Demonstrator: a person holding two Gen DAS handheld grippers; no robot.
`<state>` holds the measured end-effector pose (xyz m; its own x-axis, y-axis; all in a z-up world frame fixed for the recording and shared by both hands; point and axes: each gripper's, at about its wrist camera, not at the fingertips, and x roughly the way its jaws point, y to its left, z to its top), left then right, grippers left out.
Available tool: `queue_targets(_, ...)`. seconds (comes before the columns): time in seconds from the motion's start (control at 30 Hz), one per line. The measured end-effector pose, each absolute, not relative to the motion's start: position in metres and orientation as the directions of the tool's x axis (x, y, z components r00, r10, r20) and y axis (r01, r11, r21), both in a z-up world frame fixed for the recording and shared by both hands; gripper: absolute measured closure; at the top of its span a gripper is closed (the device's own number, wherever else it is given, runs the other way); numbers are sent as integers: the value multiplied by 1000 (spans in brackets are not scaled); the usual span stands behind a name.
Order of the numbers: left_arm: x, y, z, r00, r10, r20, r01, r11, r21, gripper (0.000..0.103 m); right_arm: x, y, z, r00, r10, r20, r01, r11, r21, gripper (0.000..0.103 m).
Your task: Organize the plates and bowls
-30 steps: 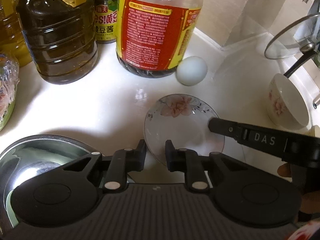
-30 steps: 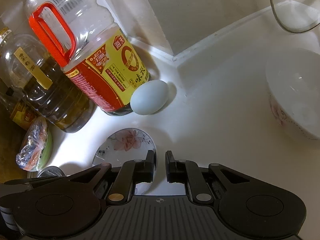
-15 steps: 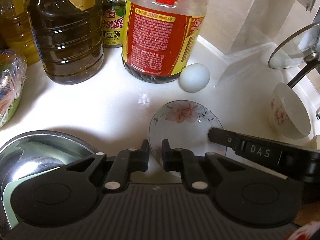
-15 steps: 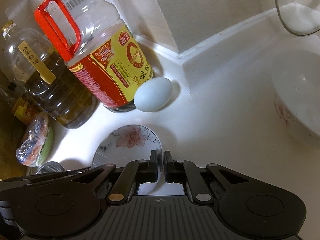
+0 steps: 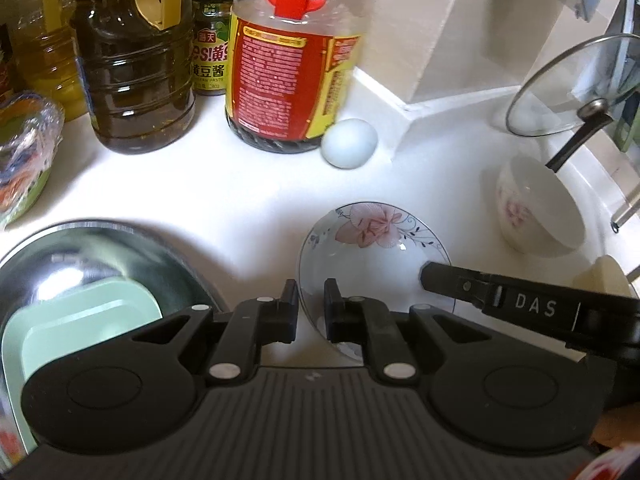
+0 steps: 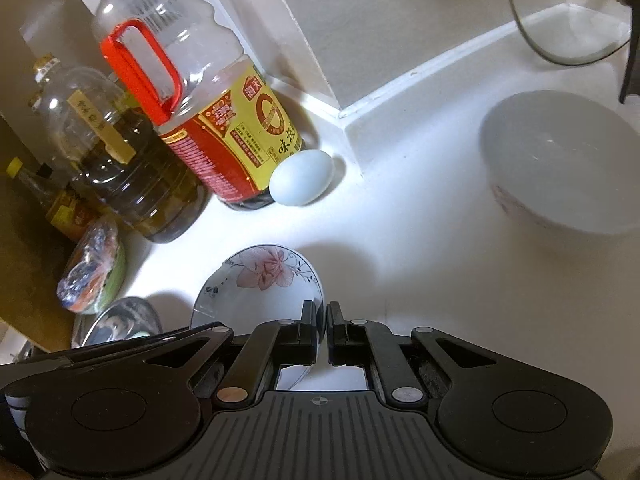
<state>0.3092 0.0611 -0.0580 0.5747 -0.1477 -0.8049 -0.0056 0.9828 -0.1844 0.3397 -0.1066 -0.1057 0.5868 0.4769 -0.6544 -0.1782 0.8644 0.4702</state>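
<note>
The small floral plate's (image 5: pixel 376 256) near rim is hidden behind black jaws, and the glass lid (image 5: pixel 576 88) is cut off at the edge.

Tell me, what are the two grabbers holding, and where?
Both hold the flowered plate by its rim: the left gripper on its near edge, the right gripper on the opposite side.

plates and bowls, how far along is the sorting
Early stage. Nothing looks stacked yet. In hand: the flowered plate, with the left claw shut on its near rim and the right claw shut on its right rim, both having just closed; a shadow under it suggests it is lifted. Left: the white bowl sits alone on the counter.
</note>
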Motion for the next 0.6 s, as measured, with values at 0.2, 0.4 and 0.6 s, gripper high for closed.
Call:
queue_targets(0.2,274,51,-51,582,-153,-798,-27,978,-207,92,310,-121,-99,572,498,-652,-200,855,478,98)
queue_targets(0.4,232,45,-46,595,-131,-793,-73,974,-216,92,277,-131,-95,539,531,-654,-244,842,482,98)
queue_targets(0.6,185,43,-42,606,-91,-790,-145,964,-222,92,249,-131,-94,492,574,-655,-307,818,486,98)
